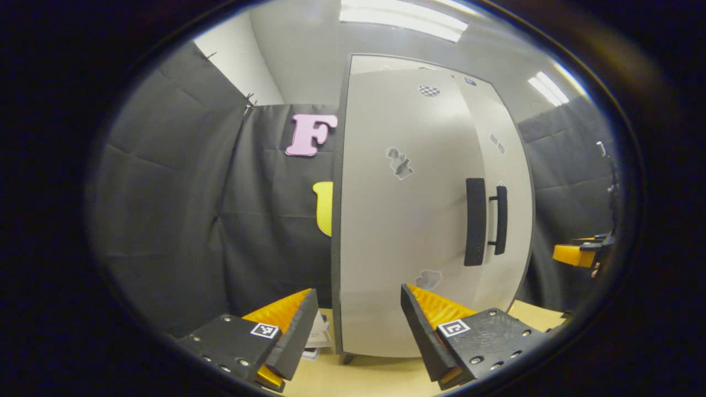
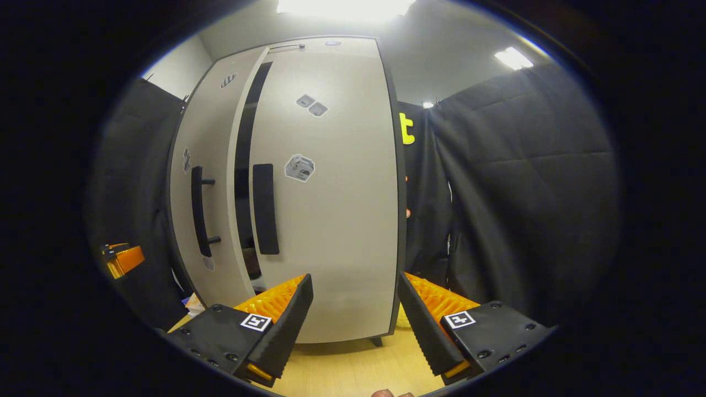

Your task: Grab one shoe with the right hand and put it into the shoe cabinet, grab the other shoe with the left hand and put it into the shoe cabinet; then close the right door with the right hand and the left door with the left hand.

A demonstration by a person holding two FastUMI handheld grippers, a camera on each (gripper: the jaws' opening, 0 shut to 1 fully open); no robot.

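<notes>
Left tongs (image 1: 358, 325) spread, empty, bottom of frame; right tongs (image 2: 356, 320) same. One shoe cabinet (image 2: 331, 220) mid-frame on the table (image 2: 353, 369), two doors, two handles, dark gap between doors.

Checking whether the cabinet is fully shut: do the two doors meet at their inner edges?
Apart. The right gripper view shows a dark gap between the left door and the right door, with the cabinet's inside visible through it.

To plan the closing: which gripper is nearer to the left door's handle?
Left. The left gripper faces the left door's handle; the right gripper stands before the right door.
</notes>
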